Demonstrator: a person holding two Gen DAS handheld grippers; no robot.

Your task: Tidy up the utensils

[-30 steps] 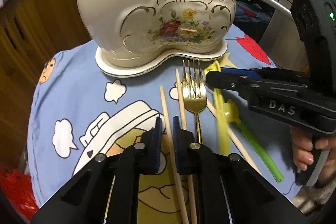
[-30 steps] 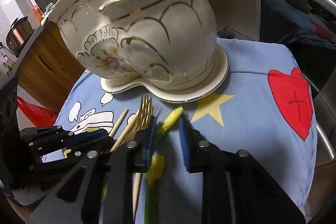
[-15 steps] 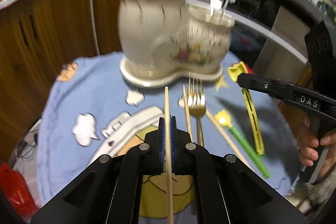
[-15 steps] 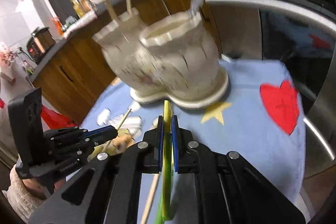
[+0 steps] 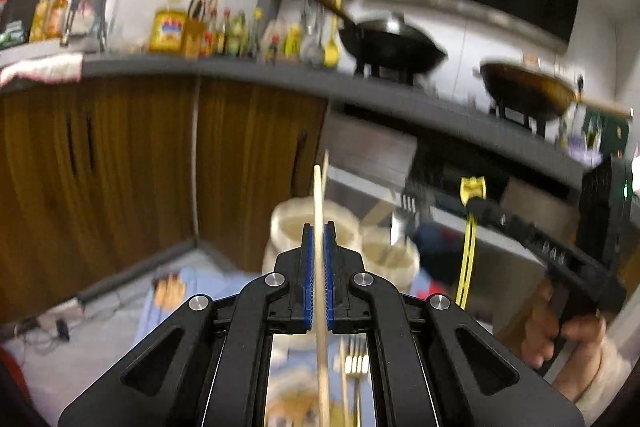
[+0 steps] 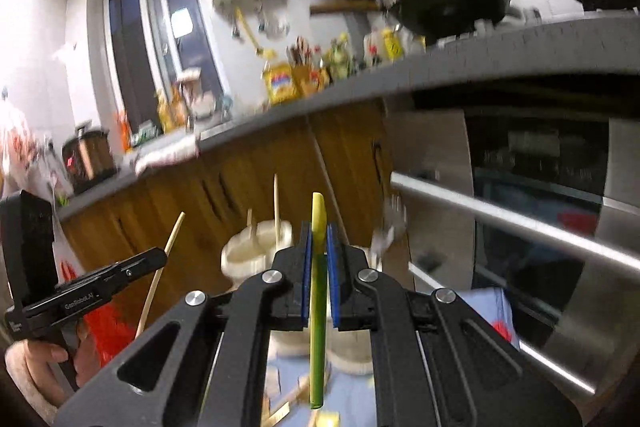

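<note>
Showing only leftward, gold fork (image 5: 357, 363) lies below chopstick (image 5: 319, 227).

Both wrist views face kitchen counter (image 5: 248, 71) nearly level, sharing cream holder (image 6: 256, 247) close below

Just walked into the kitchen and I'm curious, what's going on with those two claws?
A person is sorting utensils with a handheld claw in each hand. The left claw is shut on a wooden chopstick, and the right claw is shut on a yellow-green chopstick. Both are raised near the cream ceramic holder, which already holds sticks. A gold fork lies on the blue cloth.
</note>
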